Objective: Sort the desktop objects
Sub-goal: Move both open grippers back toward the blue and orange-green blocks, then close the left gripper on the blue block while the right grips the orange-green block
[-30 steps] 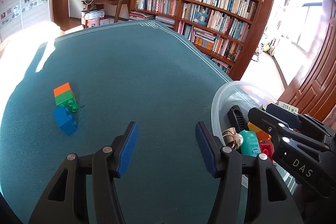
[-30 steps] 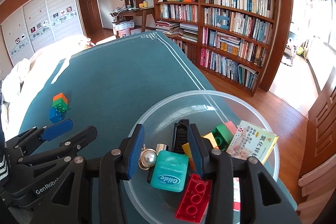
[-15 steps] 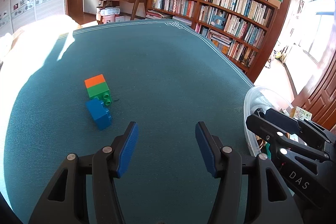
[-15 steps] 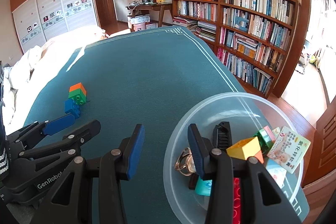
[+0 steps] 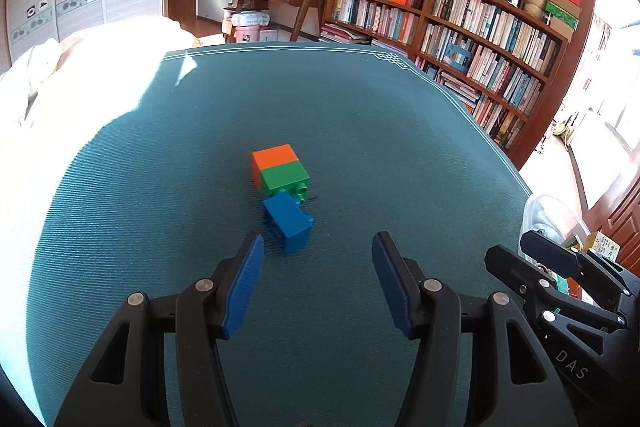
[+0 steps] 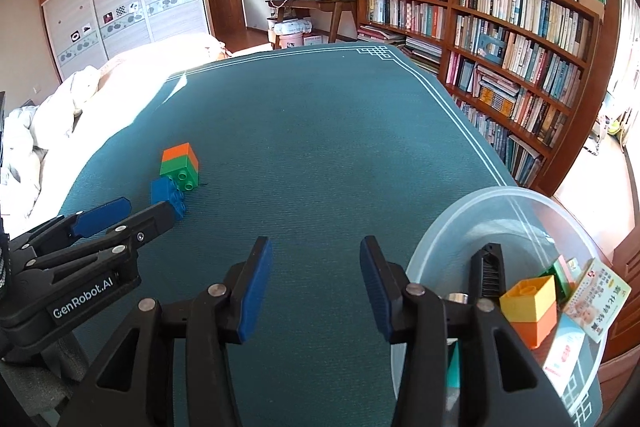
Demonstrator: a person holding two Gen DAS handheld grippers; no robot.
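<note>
An orange-and-green brick block (image 5: 280, 171) lies on the teal table cloth (image 5: 160, 227), with a blue brick (image 5: 288, 223) touching its near end. My left gripper (image 5: 318, 255) is open and empty, its left pad close to the blue brick. In the right wrist view the same blocks (image 6: 180, 167) and blue brick (image 6: 168, 195) lie at the left, behind the left gripper (image 6: 124, 211). My right gripper (image 6: 316, 259) hovers over bare cloth, its jaws opening with nothing between them. A clear plastic bowl (image 6: 460, 227) sits to its right.
The bowl holds a yellow-and-orange block (image 6: 528, 307), a black comb (image 6: 486, 275), a green brick (image 6: 560, 271) and a printed card (image 6: 596, 299). A bookshelf (image 6: 520, 39) stands beyond the table's right edge. Bedding (image 6: 60, 115) lies to the left.
Both grippers swung left, away from the bowl and toward the bricks. The bowl slid to the right edge of both views. The right gripper's jaws stand a little wider.
</note>
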